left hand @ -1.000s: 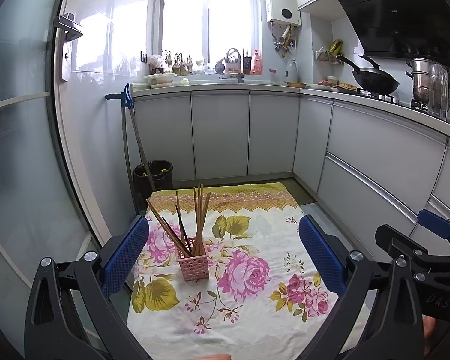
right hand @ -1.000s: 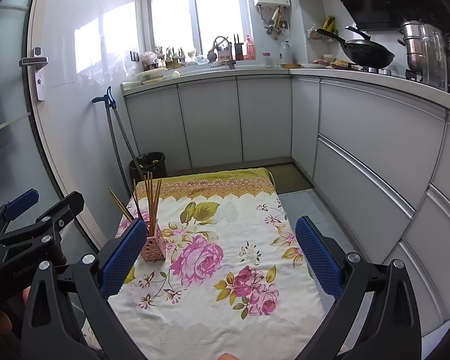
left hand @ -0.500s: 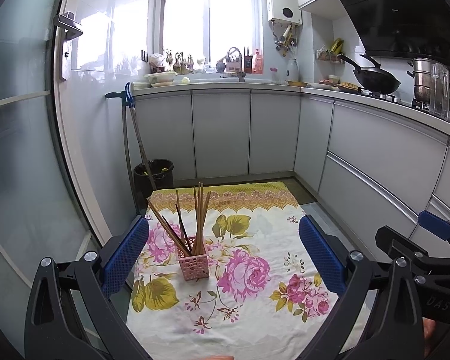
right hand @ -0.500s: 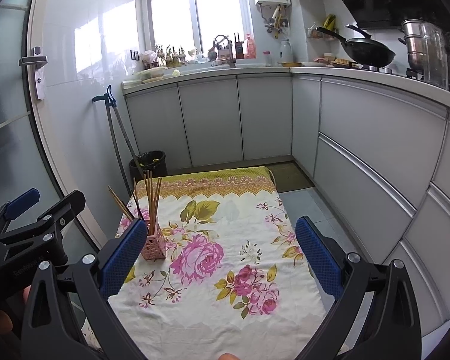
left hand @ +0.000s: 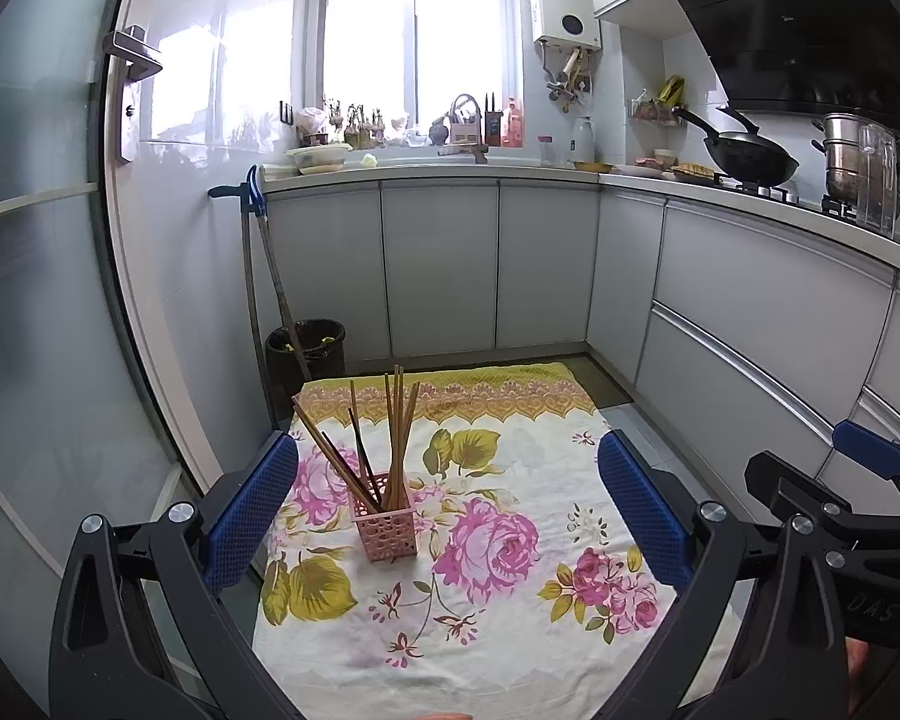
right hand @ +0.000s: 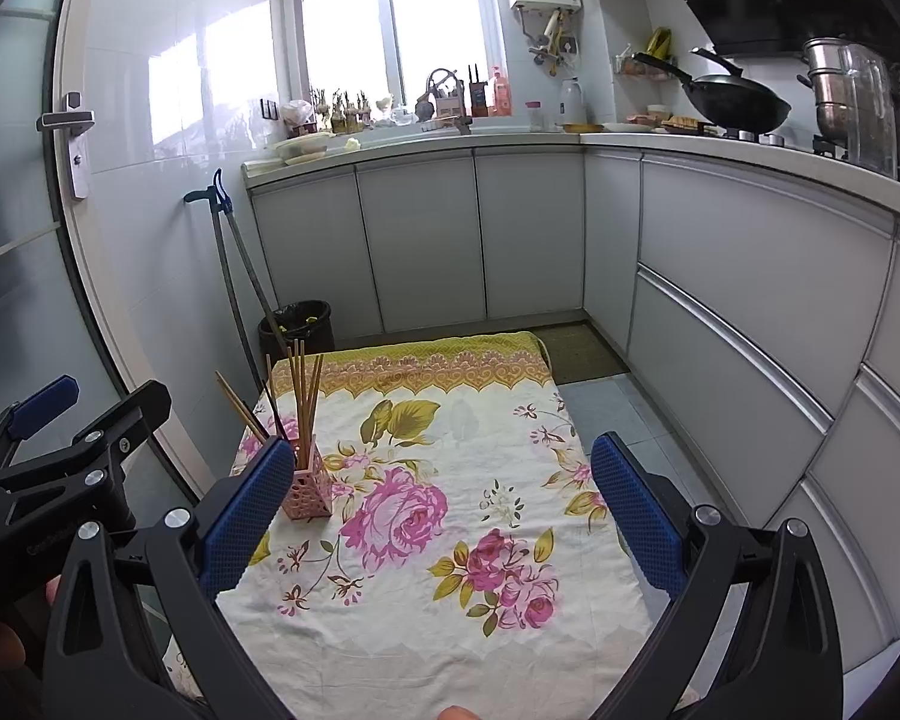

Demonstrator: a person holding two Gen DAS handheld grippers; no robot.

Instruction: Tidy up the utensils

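Note:
A pink perforated holder [left hand: 387,525] [right hand: 309,489] stands upright on the left part of a floral cloth [left hand: 510,480] [right hand: 450,420]. Several brown chopsticks [left hand: 393,432] [right hand: 300,399] stick up out of it, some leaning left. My left gripper [left hand: 448,507] hangs above the near end of the cloth, open and empty, with the holder between and beyond its blue pads [left hand: 249,513]. My right gripper [right hand: 441,513] is open and empty too; its left pad [right hand: 246,510] overlaps the holder's left edge in its view. Each gripper's body shows at the other view's edge.
The cloth covers a low table in a narrow kitchen. Grey cabinets [left hand: 768,312] run along the right and back. A black bin [left hand: 306,354] and a mop [left hand: 258,276] stand at the back left by a glass door [left hand: 42,300]. A wok [left hand: 750,159] and pot [left hand: 852,159] sit on the counter.
Both views shifted very slightly; the holder, chopsticks and both grippers stay as they were.

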